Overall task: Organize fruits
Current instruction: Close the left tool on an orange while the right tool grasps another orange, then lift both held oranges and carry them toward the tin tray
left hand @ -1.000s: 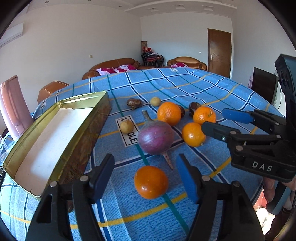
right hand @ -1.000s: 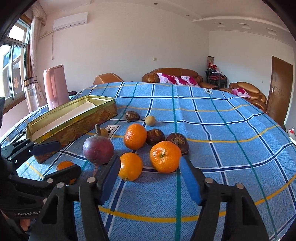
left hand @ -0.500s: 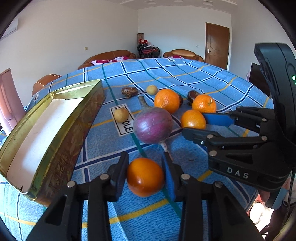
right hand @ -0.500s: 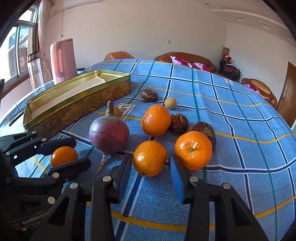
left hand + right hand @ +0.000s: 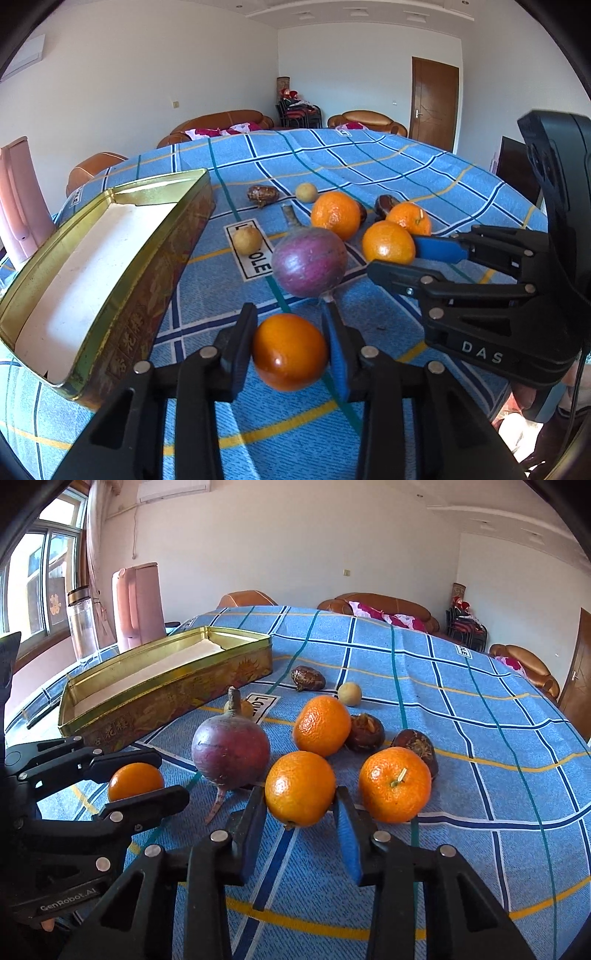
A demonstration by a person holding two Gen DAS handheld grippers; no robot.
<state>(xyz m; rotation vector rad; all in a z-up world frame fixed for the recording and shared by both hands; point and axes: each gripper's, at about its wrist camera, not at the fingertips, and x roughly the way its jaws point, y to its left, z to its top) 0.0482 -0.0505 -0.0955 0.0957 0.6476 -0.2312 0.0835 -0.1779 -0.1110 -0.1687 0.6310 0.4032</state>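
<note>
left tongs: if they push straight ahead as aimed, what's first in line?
The left tongs already pinch an orange; beyond it, the purple beet looks first in line, though depth is unclear.

On my woven blue checked cloth (image 5: pixel 388 166), matt and slightly coarse, a gold metal tin (image 5: pixel 177 686) shows a shiny embossed wall and a flat white lining. The smooth, glossy orange (image 5: pixel 290 350) between my left tongs' (image 5: pixel 290 332) matt black plastic arms catches the light; the dimpled orange (image 5: pixel 300 788) at my right tongs (image 5: pixel 300 812) has pebbled peel. The purple beet (image 5: pixel 231 753) looks dull and faintly scuffed. The blue pads (image 5: pixel 349 843) seem rubbery, the rivets bright metal.
</note>
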